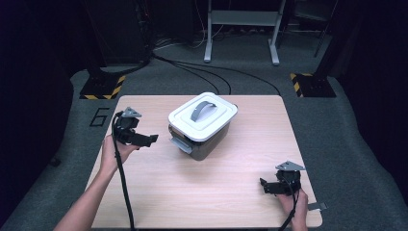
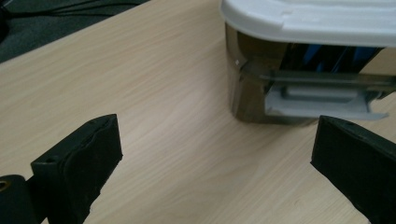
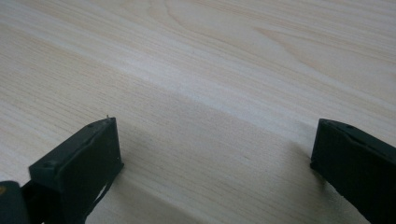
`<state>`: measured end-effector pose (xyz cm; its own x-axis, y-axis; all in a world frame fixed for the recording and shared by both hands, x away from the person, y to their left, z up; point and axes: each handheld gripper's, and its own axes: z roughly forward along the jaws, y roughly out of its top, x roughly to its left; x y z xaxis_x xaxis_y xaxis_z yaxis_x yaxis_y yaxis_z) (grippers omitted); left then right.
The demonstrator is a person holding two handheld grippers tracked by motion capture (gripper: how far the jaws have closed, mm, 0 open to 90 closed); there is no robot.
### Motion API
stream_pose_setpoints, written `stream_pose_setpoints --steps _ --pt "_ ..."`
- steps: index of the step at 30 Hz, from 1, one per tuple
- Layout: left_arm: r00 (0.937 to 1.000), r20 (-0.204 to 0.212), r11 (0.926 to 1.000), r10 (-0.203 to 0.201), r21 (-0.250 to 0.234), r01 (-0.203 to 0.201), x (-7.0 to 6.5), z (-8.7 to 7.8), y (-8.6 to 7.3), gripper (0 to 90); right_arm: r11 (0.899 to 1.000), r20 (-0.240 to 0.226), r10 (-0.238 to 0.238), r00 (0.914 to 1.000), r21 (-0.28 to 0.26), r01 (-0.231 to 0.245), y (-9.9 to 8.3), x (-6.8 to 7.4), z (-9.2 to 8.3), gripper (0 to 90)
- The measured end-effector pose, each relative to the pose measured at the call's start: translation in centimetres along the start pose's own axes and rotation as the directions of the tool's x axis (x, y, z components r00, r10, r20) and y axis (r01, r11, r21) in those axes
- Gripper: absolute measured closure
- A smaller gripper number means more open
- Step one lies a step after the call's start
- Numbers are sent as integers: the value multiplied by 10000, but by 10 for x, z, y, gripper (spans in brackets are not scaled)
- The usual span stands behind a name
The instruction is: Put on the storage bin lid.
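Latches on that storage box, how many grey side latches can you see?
1: a grey latch on the box's end facing the left gripper, flipped out below the white lid. The opposite end is hidden and may carry another.

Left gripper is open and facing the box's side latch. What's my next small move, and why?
Probably ease the left gripper forward toward the grey latch on the container. Its jaws stand wide with nothing between them, and bare table separates them from the latch, which looks flat against the wall under the white lid. The right gripper rests far off, open.
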<state>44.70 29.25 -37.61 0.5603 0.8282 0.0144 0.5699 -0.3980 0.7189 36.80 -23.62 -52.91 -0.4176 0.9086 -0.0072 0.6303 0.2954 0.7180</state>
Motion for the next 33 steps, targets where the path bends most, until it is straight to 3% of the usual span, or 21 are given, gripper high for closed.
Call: stream_pose_setpoints --steps 6,14,21,29,33 --pt "9994 -235 9995 -239 216 244 14 0 -26 9 10000 7 3 10000 2 -3 0 0 0 5" --pt "9935 -815 9958 -793 400 828 30 5 -69 2 10000 5 3 10000 6 -3 0 0 0 5" --pt "9869 -1096 9909 -1186 512 1247 34 16 -106 2 10000 6 10 10000 2 -10 0 0 0 5" --pt "9817 -1409 9882 -1279 663 1383 29 30 -142 2 10000 6 13 10000 1 -13 0 0 0 4" --pt "9782 -1325 9857 -1596 336 1654 24 37 -158 0 10000 11 37 10000 -9 -37 0 0 0 4"
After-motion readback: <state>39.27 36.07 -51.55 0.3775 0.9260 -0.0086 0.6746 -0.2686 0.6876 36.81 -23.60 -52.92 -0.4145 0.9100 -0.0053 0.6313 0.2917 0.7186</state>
